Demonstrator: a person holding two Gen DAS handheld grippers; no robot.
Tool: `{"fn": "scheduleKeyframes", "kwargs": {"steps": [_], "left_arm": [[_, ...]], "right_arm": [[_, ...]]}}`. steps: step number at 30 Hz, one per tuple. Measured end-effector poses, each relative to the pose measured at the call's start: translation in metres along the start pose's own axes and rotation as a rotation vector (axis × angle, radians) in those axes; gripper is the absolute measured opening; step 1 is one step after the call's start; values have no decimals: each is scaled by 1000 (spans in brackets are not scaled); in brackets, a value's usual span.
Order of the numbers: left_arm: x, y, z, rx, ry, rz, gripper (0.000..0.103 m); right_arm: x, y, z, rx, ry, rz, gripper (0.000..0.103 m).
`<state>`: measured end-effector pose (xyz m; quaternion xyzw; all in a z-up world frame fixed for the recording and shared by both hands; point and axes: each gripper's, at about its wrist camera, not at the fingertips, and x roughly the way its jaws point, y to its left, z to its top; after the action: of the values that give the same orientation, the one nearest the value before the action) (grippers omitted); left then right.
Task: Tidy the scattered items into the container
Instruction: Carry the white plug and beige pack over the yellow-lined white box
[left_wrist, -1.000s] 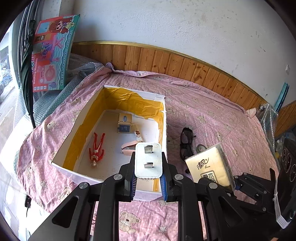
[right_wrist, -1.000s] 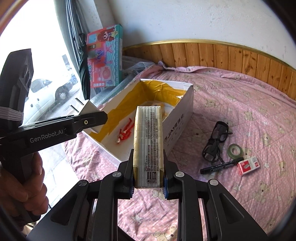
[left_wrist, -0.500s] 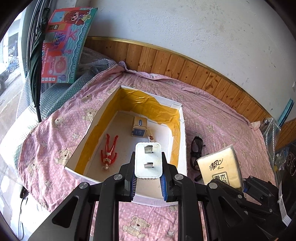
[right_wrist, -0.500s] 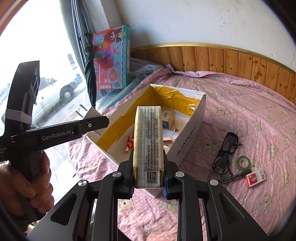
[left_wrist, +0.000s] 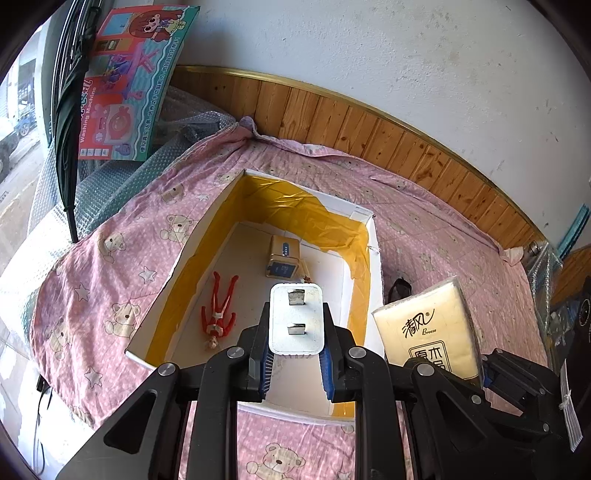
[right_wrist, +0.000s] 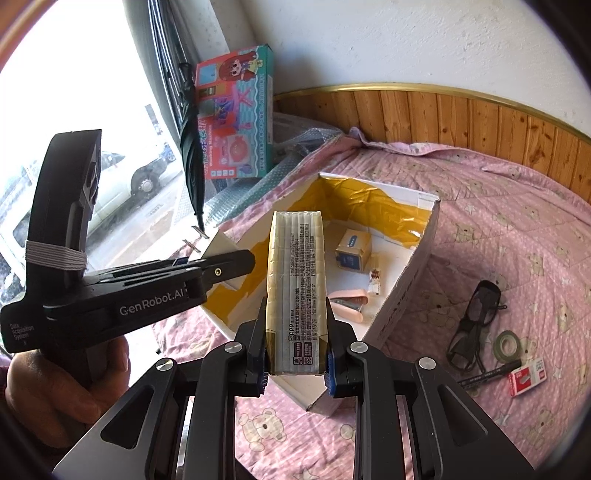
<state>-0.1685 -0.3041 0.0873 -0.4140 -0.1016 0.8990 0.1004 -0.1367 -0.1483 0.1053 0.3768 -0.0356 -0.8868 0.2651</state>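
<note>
A white box lined with yellow sits open on the pink bear-print bedspread. Inside lie a red toy figure, a small gold carton and a pink stapler. My left gripper is shut on a white plug adapter, held above the box's near end. My right gripper is shut on a yellow tissue pack, over the box's near corner. Black glasses, a green tape roll, a black marker and a red staple box lie right of the box.
A toy washing-machine carton and a folded black umbrella lean at the back left by the window. Wood panelling runs behind the bed. A person's hand holds the left gripper's handle. Bubble wrap lies beside the bedspread.
Both grippers have moved left and forward over the box, keeping hold of the adapter and the tissue pack. The box now sits more centred and closer in both views.
</note>
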Motion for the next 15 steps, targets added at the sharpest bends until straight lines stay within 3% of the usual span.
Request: {"fn": "scheduleKeyframes", "kwargs": {"steps": [15], "left_arm": [[40,-2,-1,12,69,11,22]], "right_arm": [[37,-18,37,12,66,19,24]]}}
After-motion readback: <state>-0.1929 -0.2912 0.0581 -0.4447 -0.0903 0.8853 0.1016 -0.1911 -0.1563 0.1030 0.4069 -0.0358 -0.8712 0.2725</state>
